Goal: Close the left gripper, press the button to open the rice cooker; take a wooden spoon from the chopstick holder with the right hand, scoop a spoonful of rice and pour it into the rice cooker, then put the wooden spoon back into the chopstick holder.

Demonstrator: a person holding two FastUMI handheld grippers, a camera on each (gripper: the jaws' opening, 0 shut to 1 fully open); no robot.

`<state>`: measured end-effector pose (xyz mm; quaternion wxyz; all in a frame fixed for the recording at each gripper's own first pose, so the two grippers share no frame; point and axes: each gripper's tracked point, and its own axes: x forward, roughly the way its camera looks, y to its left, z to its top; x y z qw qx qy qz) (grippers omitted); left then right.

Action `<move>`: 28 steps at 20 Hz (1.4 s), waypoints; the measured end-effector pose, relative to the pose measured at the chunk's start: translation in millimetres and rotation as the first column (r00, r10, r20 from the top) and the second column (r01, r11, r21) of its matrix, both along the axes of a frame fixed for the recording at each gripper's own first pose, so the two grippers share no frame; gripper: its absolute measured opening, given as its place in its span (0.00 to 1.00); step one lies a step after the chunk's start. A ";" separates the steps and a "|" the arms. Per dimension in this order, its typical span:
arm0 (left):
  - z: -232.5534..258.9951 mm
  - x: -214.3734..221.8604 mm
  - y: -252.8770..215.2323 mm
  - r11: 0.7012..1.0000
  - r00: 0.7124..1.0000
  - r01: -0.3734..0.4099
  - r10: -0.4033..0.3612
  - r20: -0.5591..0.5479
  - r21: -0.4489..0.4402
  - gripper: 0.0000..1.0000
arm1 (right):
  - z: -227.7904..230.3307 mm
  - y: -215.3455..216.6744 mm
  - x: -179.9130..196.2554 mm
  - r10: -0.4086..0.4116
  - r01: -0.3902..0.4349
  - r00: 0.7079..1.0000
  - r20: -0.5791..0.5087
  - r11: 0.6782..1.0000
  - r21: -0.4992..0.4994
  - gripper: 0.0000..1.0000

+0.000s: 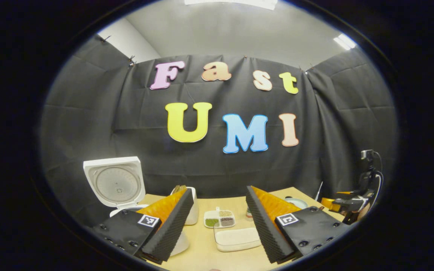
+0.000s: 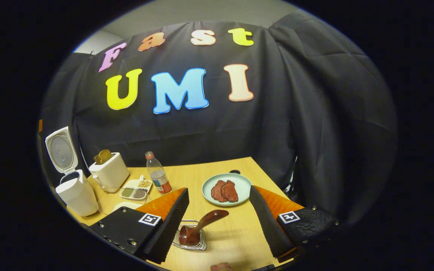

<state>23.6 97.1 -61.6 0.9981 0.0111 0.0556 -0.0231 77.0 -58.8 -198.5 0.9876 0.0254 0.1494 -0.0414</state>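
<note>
The white rice cooker (image 1: 126, 209) stands at the left with its lid (image 1: 114, 181) raised. My left gripper (image 1: 220, 191) is open above the table, right of the cooker, with nothing between its fingers. Below it lies a clear box of white rice (image 1: 237, 239). In the right gripper view, a dark wooden spoon (image 2: 199, 227) stands tilted in a wire chopstick holder (image 2: 190, 241) near the table's front edge. My right gripper (image 2: 219, 191) is open just above it, a finger on either side, touching nothing. The open rice cooker (image 2: 74, 192) is far to the left there.
A white toaster-like box (image 2: 109, 174) with a brown slice stands beside the cooker. Next to it are a sectioned dish of grains (image 2: 136, 189) and a plastic bottle (image 2: 158, 177). A pale green plate (image 2: 244, 184) with meat slices sits at the back right.
</note>
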 end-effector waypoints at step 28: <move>74.3 167.9 323.3 0.944 0.944 -0.329 0.329 0.012 0.005 0.97 | 112.3 130.6 6.4 0.190 -0.182 0.970 0.155 0.981 -0.067 0.98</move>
